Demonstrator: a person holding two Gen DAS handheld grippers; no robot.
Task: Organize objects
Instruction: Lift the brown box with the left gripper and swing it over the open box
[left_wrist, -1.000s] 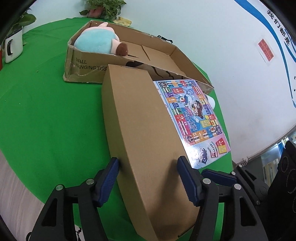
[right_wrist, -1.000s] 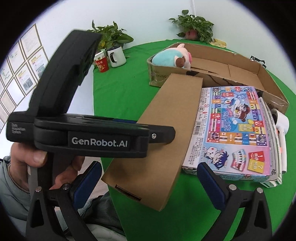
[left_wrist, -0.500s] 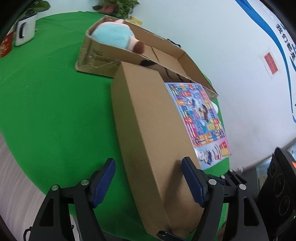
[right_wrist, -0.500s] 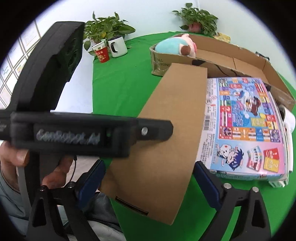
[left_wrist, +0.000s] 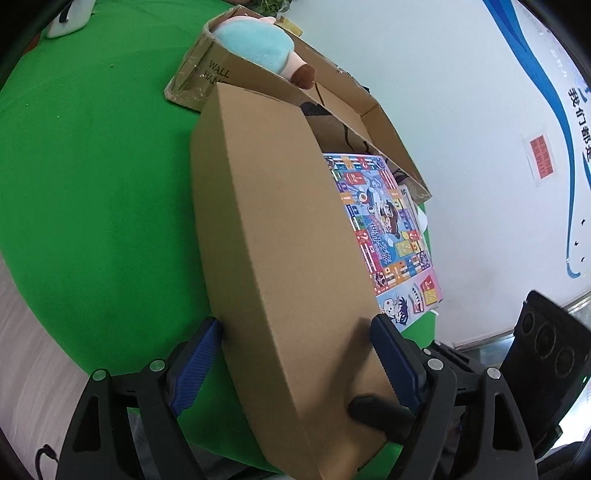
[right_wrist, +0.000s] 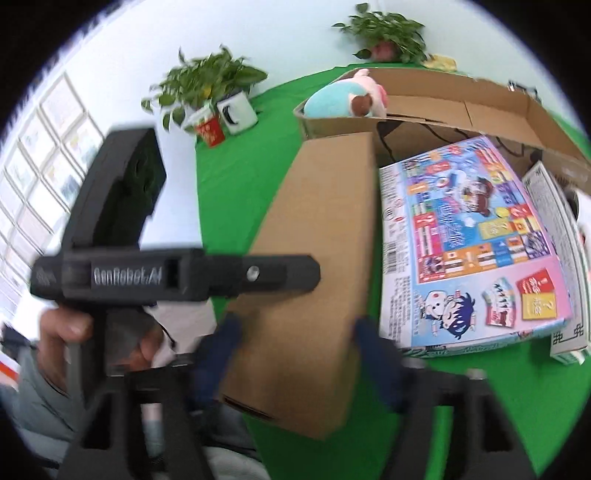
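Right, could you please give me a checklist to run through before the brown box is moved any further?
1. Right gripper grips brown box: cannot tell; jaws have just been closing around its near end, view blurred.
2. Left gripper clear of box: not ok; jaws have just been opening but straddle it.
3. Room in open carton: ok, bare floor beside plush toy.
4. Board game clear of box: cannot tell; it lies right alongside.

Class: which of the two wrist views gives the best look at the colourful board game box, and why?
The right wrist view: the board game box shows its whole printed lid and a side with small print, lying on the green tablecloth. The left wrist view shows only a narrow strip of it behind the plain cardboard box.
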